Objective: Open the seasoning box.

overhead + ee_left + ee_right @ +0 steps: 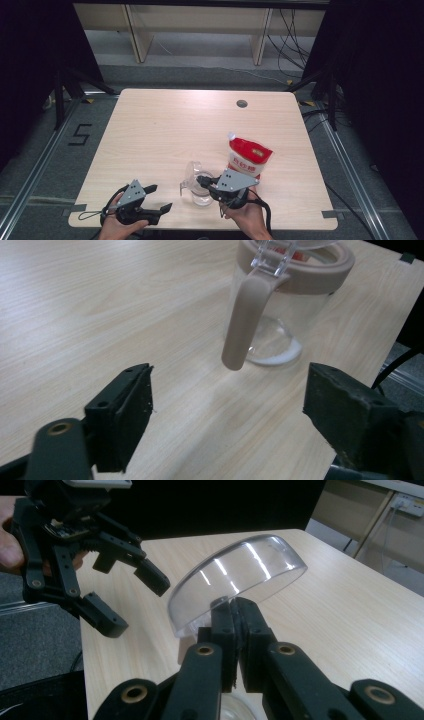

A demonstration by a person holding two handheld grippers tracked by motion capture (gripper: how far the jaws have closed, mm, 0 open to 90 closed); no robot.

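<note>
pinching the clear hinged lid (235,580) of the jug (196,187) near the desk's (150,130) front edge, the right gripper (204,181) holds it raised, the left gripper (161,198) spread beside the handle (244,320), white residue (280,356) on the jug's bottom.

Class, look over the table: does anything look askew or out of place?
The jug's clear lid stands tilted open, pinched by the right gripper. The red and white bag leans over. Nothing is spilled.

Two black grippers are seen, left gripper (160,197) and right gripper (201,179), each topped by a grey three-cornered plate. Brass-coloured rivets are set behind the jaws; black cables trail rearward.
</note>
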